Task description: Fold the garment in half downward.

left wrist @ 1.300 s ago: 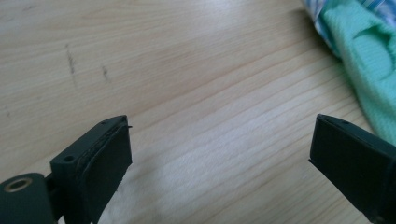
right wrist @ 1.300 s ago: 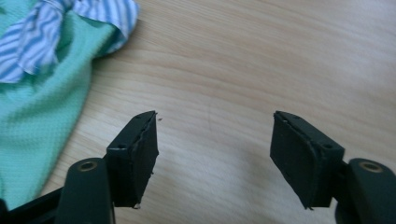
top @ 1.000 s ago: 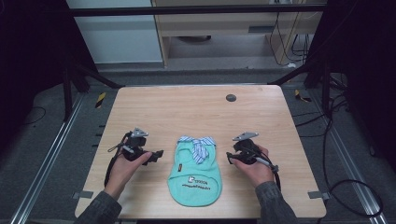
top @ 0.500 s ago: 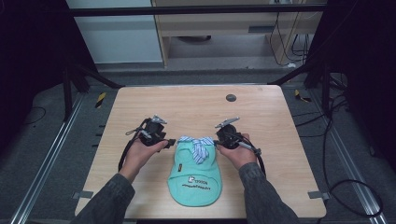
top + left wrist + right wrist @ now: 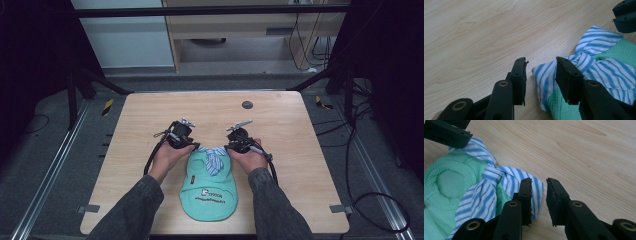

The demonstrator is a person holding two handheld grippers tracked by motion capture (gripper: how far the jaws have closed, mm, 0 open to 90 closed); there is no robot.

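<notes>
A mint-green knitted garment lies flat near the table's front edge, its blue-and-white striped collar knotted at the far end. My left gripper sits at the collar's left corner and my right gripper at its right corner. In the left gripper view the gripper is open, and the striped corner lies between its jaws. The right gripper is open with a narrower gap, the other striped corner at its left jaw. Each gripper view shows the other gripper's jaw at a top corner.
A small dark round disc lies on the wooden table toward the back. Cables trail from both grippers over the table's sides. Metal rails and floor cables surround the table.
Both hands have come inward and forward from the garment's sides to the striped collar's two corners. The garment has not moved.
</notes>
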